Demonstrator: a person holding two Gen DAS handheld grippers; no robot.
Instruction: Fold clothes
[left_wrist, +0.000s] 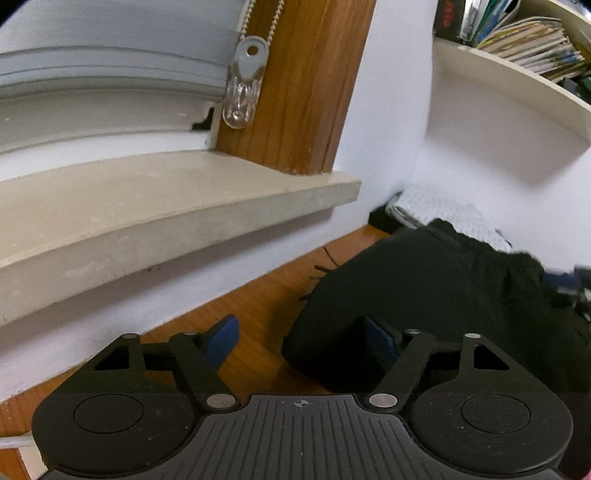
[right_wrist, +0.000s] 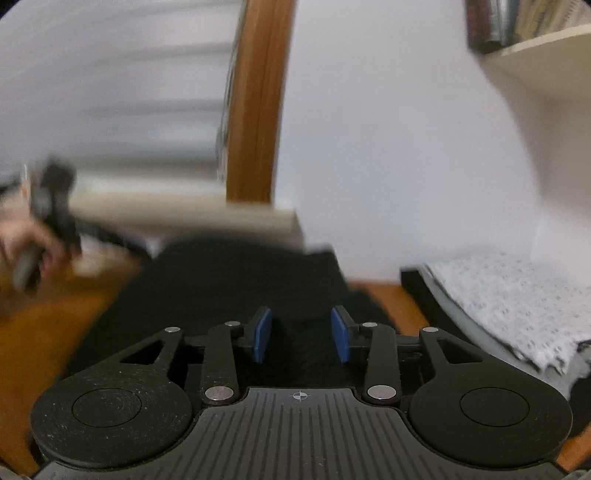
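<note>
While both tongs gape: one black garment (left_wrist: 424, 295), one white cloth (right_wrist: 517, 306).

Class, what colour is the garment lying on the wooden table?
Black garment, clearest in the left wrist view.

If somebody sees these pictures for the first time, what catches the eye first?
The black garment bunched on the wooden table stands out first, under both grippers. Behind it, a folded white knitted cloth lies in the corner by the wall. Above, a shelf carries stacked books.
</note>
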